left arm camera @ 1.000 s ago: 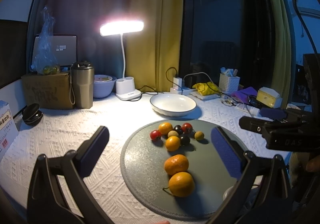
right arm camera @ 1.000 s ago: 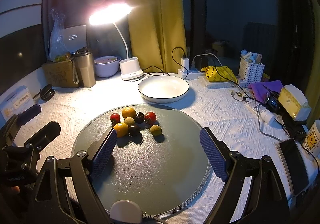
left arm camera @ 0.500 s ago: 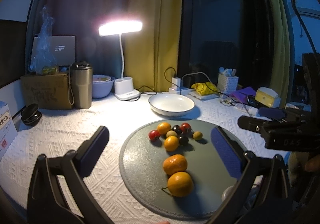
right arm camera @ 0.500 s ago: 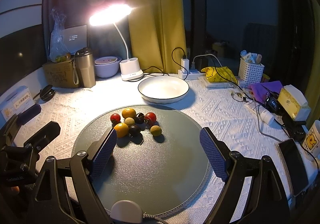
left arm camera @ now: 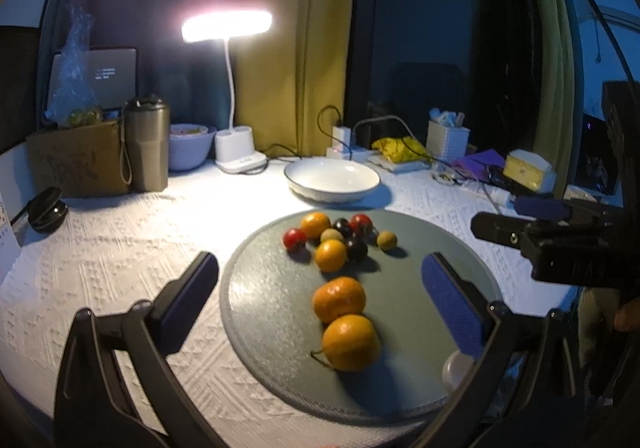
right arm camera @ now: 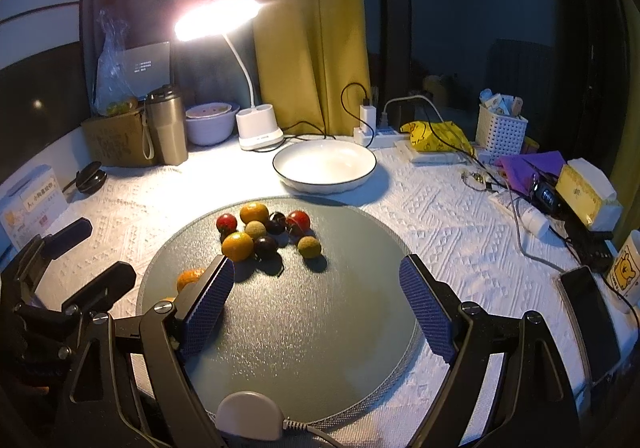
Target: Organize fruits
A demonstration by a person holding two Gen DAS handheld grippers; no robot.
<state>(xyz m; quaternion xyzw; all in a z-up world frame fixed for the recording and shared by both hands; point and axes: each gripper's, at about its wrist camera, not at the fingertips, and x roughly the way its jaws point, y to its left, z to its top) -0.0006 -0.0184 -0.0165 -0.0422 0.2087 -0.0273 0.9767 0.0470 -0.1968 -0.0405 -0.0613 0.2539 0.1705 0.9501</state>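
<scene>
Desk [right arm camera: 460, 224], covered in a white embossed cloth, carries all items under a lit white gooseneck lamp [right arm camera: 216, 18]. A large round grey-green glass mat [right arm camera: 304, 328] lies at the near centre; a white shallow ceramic bowl with a dark rim [right arm camera: 324, 165] stands empty just beyond its far edge.

Fruit location: all on the mat, none in the bowl. Two large orange mandarins [left arm camera: 339, 299] lie touching each other near the mat's middle, the nearer one with a short stalk. Behind them, towards the bowl, sits a tight cluster of small fruits [right arm camera: 266, 232]: two small oranges, two red cherry tomatoes, two dark round fruits, two tan-green round ones, one of these slightly apart on the right.

Left gripper [left arm camera: 320, 280]: jaws spread wide, holding nothing, framing the two mandarins from above. Right gripper [right arm camera: 316, 280]: jaws equally wide, empty, over bare mat short of the cluster.

Assessment: first pick not yet made. The nearer mandarin is the sensible start for the left gripper. Recommend descending centred on it, closing across its widest part gently, since its neighbour touches and may roll. Small fruits are crowded; take the outlying one first.
</scene>
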